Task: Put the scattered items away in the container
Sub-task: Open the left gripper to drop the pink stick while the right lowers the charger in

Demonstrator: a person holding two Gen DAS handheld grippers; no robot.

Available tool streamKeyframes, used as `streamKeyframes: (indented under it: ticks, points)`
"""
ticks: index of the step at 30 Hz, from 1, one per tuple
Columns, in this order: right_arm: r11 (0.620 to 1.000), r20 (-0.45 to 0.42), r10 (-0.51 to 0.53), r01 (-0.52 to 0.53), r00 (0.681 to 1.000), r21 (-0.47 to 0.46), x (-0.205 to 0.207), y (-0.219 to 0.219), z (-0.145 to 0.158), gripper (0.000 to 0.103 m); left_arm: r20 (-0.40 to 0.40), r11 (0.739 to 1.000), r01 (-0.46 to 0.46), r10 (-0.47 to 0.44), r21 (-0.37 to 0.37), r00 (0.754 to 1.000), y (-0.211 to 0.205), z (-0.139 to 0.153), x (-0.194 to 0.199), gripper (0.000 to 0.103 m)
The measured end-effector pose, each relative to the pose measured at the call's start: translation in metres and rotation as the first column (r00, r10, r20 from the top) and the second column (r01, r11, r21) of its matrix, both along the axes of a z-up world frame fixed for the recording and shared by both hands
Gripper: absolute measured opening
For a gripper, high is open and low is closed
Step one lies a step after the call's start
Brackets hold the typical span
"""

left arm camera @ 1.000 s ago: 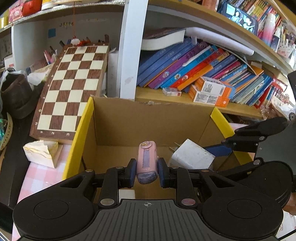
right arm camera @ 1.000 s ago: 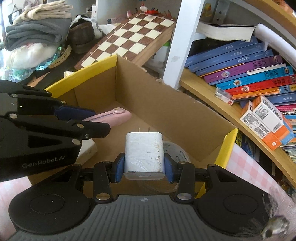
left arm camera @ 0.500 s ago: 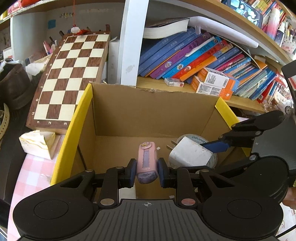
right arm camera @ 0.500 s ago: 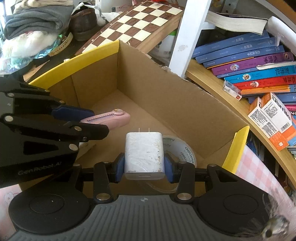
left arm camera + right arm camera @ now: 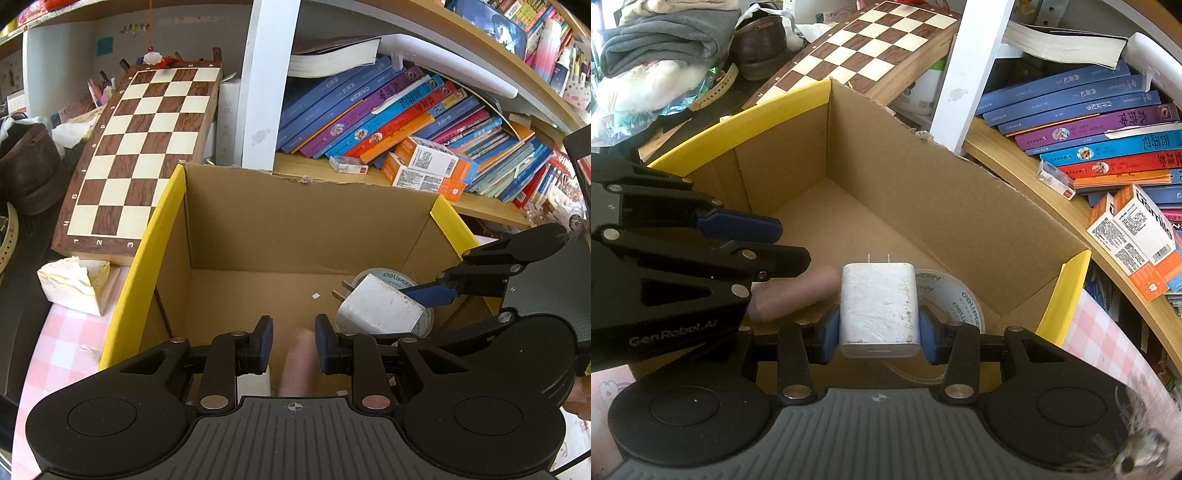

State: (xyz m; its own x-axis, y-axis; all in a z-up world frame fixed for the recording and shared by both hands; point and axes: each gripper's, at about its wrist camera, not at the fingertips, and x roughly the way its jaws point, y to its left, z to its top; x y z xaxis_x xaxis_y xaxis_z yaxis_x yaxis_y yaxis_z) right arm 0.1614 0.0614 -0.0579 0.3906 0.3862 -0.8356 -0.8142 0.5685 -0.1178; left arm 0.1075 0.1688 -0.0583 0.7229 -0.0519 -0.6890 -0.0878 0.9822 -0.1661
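Right gripper clamped the white charger, its 2 prongs pointing away, just above the tape roll inside the cardboard box. Left gripper gaped, with a blurred pink item loose below.

one box, one charger, one pink thing, one tape roll, one chessboard, two grippers

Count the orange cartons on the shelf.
2 cartons: one against the other, on the shelf behind the box, before the books. More may be hidden.
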Motion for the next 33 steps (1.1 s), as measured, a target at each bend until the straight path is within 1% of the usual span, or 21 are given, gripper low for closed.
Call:
streamKeyframes:
  ticks: [4, 5, 6, 7, 8, 11, 13, 19, 21, 22, 23, 27, 29, 33]
  points:
    - [1.0, -0.002, 0.0, 0.0, 1.0, 0.002, 0.0, 0.0, 0.0, 0.041, 0.016, 1.0, -0.006, 0.006, -0.001, 1.0, 0.0, 0.004, -0.001, 0.026]
    - [1.0, -0.002, -0.001, 0.001, 1.0, 0.004, 0.001, -0.001, 0.0, 0.041, 0.016, 1.0, -0.01, 0.01, 0.0, 1.0, 0.001, 0.004, -0.001, 0.029]
    - [1.0, -0.002, -0.002, 0.002, 1.0, 0.005, 0.001, -0.001, 0.0, 0.041, 0.015, 1.0, -0.015, 0.015, 0.001, 1.0, 0.001, 0.004, -0.001, 0.033]
    - [1.0, -0.002, -0.001, 0.001, 1.0, 0.004, 0.001, -0.001, 0.0, 0.041, 0.014, 1.0, -0.02, 0.02, 0.003, 1.0, 0.001, 0.004, -0.001, 0.042]
    - [1.0, -0.002, -0.002, 0.002, 1.0, 0.004, 0.001, -0.001, 0.0, 0.041, 0.014, 1.0, -0.022, 0.022, 0.004, 1.0, 0.002, 0.004, -0.001, 0.047]
    - [1.0, -0.007, -0.003, 0.003, 1.0, -0.001, 0.002, -0.001, -0.001, 0.041, 0.012, 1.0, -0.028, 0.028, 0.005, 1.0, 0.002, 0.003, -0.001, 0.054]
    - [1.0, -0.008, -0.004, 0.004, 1.0, -0.002, 0.002, -0.001, 0.0, 0.041, 0.012, 1.0, -0.031, 0.031, 0.001, 0.999, 0.002, 0.003, -0.001, 0.054]
    - [1.0, 0.036, -0.027, 0.026, 0.999, 0.009, -0.001, -0.003, 0.003, 0.051, 0.019, 0.999, -0.04, 0.04, -0.002, 0.999, 0.003, 0.007, -0.003, 0.054]
    - [0.999, 0.054, -0.036, 0.035, 0.998, 0.02, -0.003, -0.004, 0.005, 0.052, 0.025, 0.999, -0.039, 0.039, 0.002, 0.999, 0.002, 0.009, -0.003, 0.056]
    - [0.999, 0.064, -0.042, 0.041, 0.997, 0.022, -0.004, -0.005, 0.006, 0.057, 0.029, 0.999, -0.038, 0.038, 0.004, 0.999, 0.002, 0.01, -0.004, 0.057]
    - [0.999, 0.071, -0.049, 0.048, 0.996, 0.024, -0.005, -0.006, 0.008, 0.059, 0.032, 0.999, -0.038, 0.037, 0.007, 0.999, 0.001, 0.011, -0.005, 0.058]
    - [0.997, 0.095, -0.076, 0.072, 0.993, 0.038, -0.008, -0.013, 0.015, 0.061, 0.047, 0.999, -0.039, 0.038, 0.02, 0.998, -0.002, 0.017, -0.008, 0.062]
    - [0.995, 0.119, -0.09, 0.085, 0.989, 0.049, -0.011, -0.017, 0.02, 0.062, 0.057, 0.998, -0.047, 0.045, 0.029, 0.997, -0.004, 0.021, -0.011, 0.067]
    - [0.99, 0.154, -0.128, 0.116, 0.98, 0.085, -0.019, -0.031, 0.035, 0.063, 0.076, 0.998, -0.056, 0.053, 0.036, 0.996, -0.006, 0.028, -0.015, 0.068]
